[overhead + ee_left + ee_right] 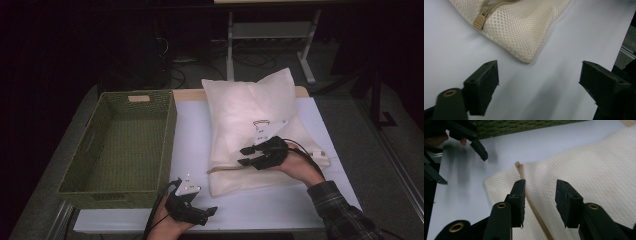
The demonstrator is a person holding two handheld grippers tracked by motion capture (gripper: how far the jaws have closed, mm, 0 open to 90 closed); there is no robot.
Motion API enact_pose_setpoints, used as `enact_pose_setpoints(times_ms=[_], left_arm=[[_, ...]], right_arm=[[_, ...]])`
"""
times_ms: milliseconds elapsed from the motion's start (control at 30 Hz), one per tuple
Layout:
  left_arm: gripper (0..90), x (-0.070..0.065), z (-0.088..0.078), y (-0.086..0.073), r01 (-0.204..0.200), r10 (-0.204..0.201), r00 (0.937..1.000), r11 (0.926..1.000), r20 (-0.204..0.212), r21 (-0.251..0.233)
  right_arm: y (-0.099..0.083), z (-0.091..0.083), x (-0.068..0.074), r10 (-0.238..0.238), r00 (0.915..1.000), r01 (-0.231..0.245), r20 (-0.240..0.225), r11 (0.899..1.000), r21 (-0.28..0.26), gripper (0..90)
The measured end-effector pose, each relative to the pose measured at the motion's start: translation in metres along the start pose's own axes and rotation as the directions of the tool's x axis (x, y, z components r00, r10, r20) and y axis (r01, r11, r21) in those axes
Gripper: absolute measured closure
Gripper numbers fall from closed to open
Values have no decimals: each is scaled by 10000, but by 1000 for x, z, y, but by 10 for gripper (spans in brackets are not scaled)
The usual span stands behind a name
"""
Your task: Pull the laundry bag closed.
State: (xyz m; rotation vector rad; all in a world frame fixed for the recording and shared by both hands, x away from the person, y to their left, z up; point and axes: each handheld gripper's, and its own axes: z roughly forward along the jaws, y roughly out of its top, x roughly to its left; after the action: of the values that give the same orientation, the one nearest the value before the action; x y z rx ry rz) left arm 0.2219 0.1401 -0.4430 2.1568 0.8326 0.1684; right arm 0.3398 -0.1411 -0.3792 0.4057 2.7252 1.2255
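A cream mesh bag point(250, 115) lies flat on the white table point(192, 135), its tan zipper point(227, 169) running along the near edge. My right gripper point(244, 155) hovers over that edge with its jaws apart. In the right gripper view the zipper strip point(523, 173) passes just beside the left pad, and nothing is pinched in the right gripper point(540, 195). My left gripper point(207, 215) is open near the table's front edge, to the left of the bag's near corner. In the left gripper view the bag point(524, 25) and its zipper pull point(479, 21) lie ahead of the wide-open left gripper point(539, 75).
A green woven basket point(167, 145) stands on the left half of the table, nothing visible inside it. Its wall point(519, 127) also runs across the top of the right gripper view. Bare white tabletop separates basket and bag. Dark floor and table legs lie beyond.
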Motion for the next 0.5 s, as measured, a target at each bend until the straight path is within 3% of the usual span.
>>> enact_pose_setpoints(times_ms=[200, 333, 367, 500], left_arm=[[135, -2, -2, -3, -139, 139, 9999, 9999, -34, 83], [135, -2, -2, -3, -185, 186, 9998, 9998, -46, 90], [135, -2, -2, -3, -185, 186, 9998, 9998, -46, 90], [136, -2, -4, -4, -207, 207, 9998, 9997, -21, 105]], right_arm=[[18, 24, 8, -418, 9981, 428, -455, 9988, 221, 608], [41, 50, 17, -908, 9929, 945, -772, 9944, 466, 624], [41, 50, 17, -908, 9929, 945, -772, 9944, 466, 624], [56, 77, 22, -1260, 9855, 1364, -1139, 9866, 895, 647]])
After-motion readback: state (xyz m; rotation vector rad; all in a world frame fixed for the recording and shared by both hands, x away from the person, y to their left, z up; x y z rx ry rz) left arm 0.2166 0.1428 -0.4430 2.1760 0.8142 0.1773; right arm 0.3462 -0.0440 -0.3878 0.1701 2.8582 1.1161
